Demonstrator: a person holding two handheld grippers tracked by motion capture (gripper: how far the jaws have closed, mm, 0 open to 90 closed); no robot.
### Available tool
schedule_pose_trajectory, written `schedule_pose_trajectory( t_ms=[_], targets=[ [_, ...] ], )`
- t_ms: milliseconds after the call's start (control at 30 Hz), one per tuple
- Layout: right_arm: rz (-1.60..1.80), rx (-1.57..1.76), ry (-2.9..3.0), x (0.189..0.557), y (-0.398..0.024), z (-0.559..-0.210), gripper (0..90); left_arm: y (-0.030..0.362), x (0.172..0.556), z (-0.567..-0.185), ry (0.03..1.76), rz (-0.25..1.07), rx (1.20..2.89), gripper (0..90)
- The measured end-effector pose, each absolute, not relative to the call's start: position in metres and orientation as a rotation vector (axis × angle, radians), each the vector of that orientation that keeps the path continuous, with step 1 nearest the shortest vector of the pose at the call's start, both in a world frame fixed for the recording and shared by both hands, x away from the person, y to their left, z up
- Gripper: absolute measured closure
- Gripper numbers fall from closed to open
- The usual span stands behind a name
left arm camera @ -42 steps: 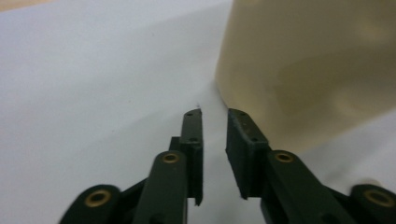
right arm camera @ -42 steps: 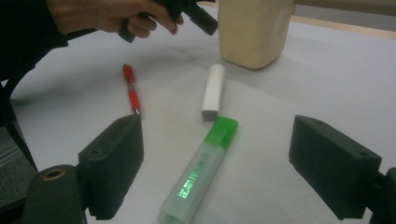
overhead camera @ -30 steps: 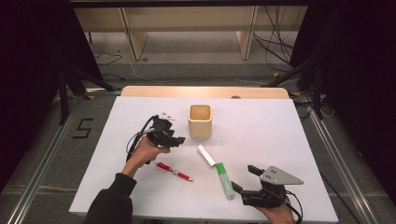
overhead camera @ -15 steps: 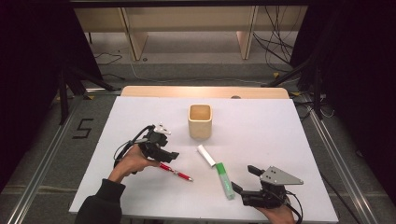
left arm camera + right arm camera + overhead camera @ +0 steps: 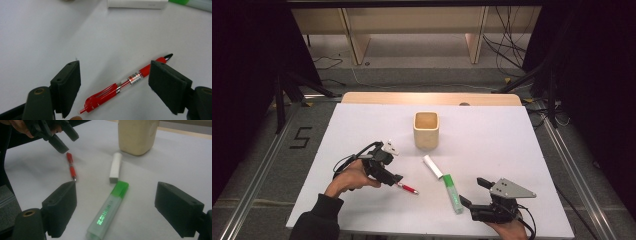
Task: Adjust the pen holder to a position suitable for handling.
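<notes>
red pen (image 5: 120,86) between open left claw (image 5: 115,90)

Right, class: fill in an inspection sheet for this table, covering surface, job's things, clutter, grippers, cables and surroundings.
Surface: white table, bare wood strip at far edge.
Job's things: red pen lying flat between the left gripper's jaws, untouched.
Clutter: green highlighter, white cap, beige cup.
Grippers: left gripper open, jaws just been opening; right gripper open over the highlighter.
Cables: black cable trails from left gripper.
Surroundings: floor marking 5, shelving behind.
</notes>
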State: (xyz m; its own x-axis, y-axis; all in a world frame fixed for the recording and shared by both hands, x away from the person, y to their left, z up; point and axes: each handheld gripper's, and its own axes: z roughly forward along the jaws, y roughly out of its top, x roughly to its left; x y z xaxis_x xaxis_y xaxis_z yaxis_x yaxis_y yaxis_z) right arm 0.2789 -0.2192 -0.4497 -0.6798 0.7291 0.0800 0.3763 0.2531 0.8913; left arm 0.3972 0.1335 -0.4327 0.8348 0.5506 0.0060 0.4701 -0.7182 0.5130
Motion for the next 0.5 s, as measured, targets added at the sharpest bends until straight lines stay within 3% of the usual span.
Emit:
schedule_pose_trajectory(
  t_ms=[500],
  targets=[
    [1.394,1.016,2.190,0.2790,-0.2184,-0.4504,18.7,0.1266,0.3887,-0.4371,0.642,0.204,2.618,25.5]
  ],
)
